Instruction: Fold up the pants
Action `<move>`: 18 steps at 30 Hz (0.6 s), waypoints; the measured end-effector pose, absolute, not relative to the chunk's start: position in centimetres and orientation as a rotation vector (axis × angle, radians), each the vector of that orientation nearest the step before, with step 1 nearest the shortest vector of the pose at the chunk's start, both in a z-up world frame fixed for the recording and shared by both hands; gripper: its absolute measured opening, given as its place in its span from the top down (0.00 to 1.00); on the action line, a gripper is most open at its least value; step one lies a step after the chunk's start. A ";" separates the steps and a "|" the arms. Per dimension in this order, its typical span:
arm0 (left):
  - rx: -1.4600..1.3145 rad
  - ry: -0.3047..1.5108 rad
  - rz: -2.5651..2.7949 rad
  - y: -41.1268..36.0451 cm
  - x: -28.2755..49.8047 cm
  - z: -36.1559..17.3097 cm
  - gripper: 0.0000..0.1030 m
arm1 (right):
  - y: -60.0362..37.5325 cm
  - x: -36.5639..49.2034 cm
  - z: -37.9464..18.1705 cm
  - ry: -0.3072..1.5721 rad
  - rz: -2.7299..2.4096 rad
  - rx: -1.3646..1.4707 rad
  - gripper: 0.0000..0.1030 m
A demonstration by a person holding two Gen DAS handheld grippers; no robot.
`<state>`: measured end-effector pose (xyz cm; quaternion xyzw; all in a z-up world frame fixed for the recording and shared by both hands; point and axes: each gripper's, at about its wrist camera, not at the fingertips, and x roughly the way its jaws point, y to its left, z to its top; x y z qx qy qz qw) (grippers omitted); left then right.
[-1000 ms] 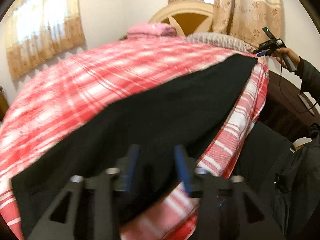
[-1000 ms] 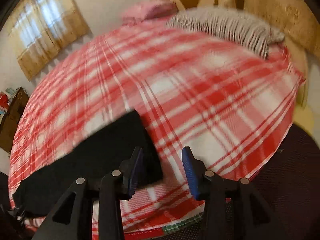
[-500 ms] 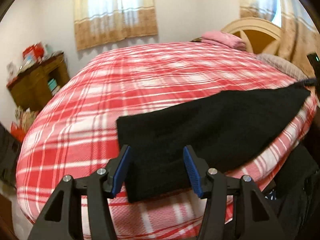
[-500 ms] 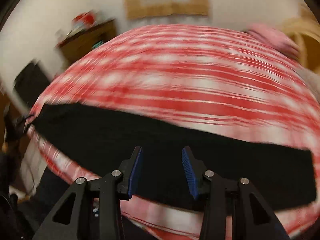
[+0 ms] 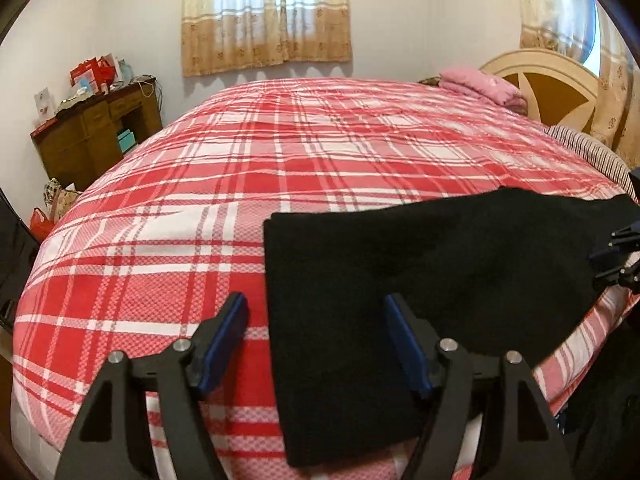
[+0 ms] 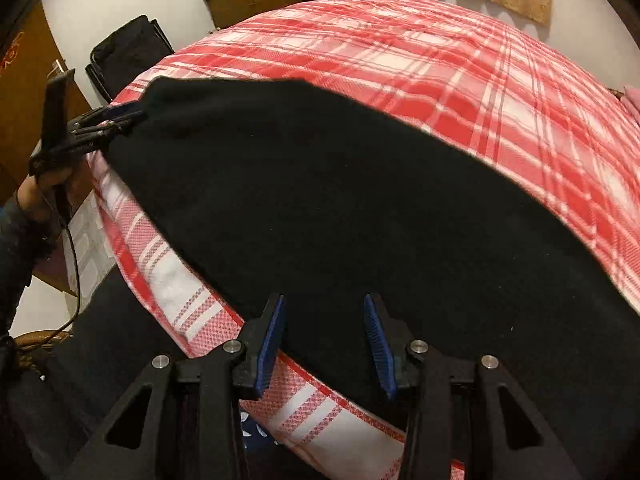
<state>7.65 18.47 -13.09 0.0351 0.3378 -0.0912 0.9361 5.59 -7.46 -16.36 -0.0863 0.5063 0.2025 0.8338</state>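
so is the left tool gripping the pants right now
No, the left tool is open, its blue pads spread apart with the edge of the black pants lying flat on the plaid bedspread between them.

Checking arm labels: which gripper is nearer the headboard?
Right. The right gripper sits at the end of the black pants toward the headboard; the left gripper is at their opposite end, farther from it.
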 end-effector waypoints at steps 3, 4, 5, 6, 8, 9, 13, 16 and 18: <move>0.071 0.689 -0.168 18.4 7.3 -12.6 0.28 | -7.5 5.7 -15.0 1.086 0.445 -0.172 0.58; 0.075 0.670 -0.157 18.3 7.0 -12.1 0.28 | -7.9 5.7 -14.2 1.063 0.450 -0.171 0.58; 0.076 0.633 -0.152 18.3 6.4 -11.3 0.28 | -8.1 5.8 -13.6 1.051 0.452 -0.172 0.58; 0.072 0.608 -0.150 18.3 6.1 -10.6 0.28 | -8.3 6.1 -13.1 1.042 0.454 -0.168 0.58; 0.067 0.579 -0.151 18.0 5.7 -9.4 0.25 | -8.6 7.2 -12.2 1.029 0.444 -0.160 0.58; 0.072 0.573 -0.157 17.7 5.7 -9.0 0.22 | -8.7 7.8 -11.9 1.023 0.434 -0.158 0.58; 0.116 0.586 -0.172 16.4 6.7 -9.5 0.22 | -8.8 10.8 -10.2 0.997 0.427 -0.094 0.58; 0.143 0.627 -0.135 16.0 7.8 -11.0 0.22 | -7.5 11.9 -10.1 0.998 0.502 0.015 0.58; 0.129 0.664 -0.103 16.5 8.5 -12.0 0.22 | -6.0 11.5 -10.9 1.023 0.609 0.064 0.58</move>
